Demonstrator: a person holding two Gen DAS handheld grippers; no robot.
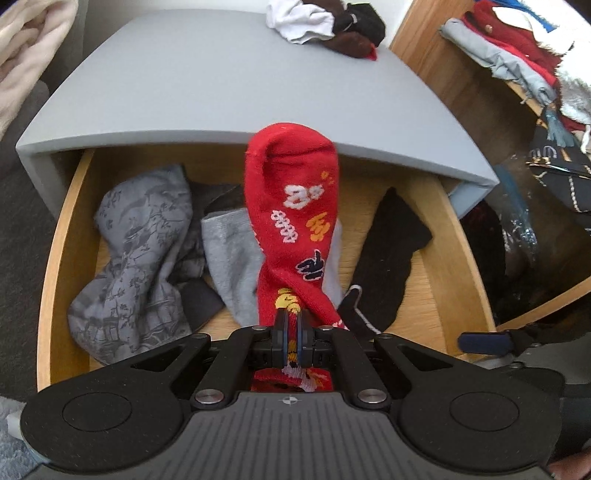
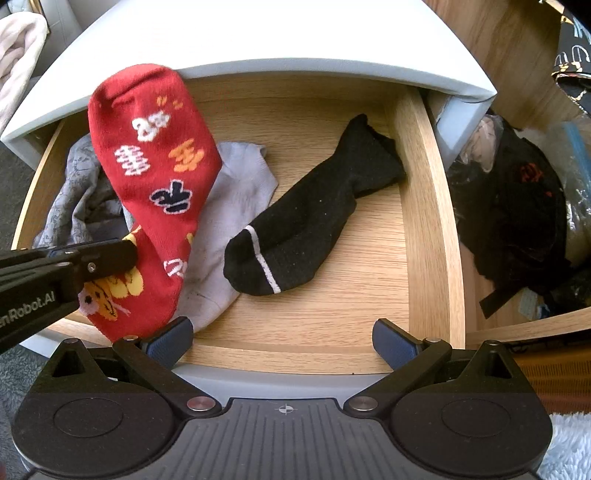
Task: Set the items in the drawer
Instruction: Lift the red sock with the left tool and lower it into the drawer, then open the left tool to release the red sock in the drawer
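— While the open wooden drawer [image 2: 424, 206] is in plain sight, run me through it left to right. How far along is this?

— At the left lies a crumpled grey patterned cloth [image 1: 136, 266], then a plain grey sock [image 2: 240, 192]. Above those two the left claw [image 1: 293, 332] is clenched on a red sock with bright cartoon motifs [image 1: 291, 206], which hangs over the drawer and is not yet laid down. Right of it a black sock with a white stripe [image 2: 314, 225] lies flat on the drawer floor.

— And the other claw?

— The right claw [image 2: 282, 341] stands released over the drawer's front edge, grasping nothing.

— What's left?

— Dropping the red one, I'd judge, then the small heap of white, brown and black garments [image 1: 328, 26] on the grey cabinet top [image 1: 184, 85].
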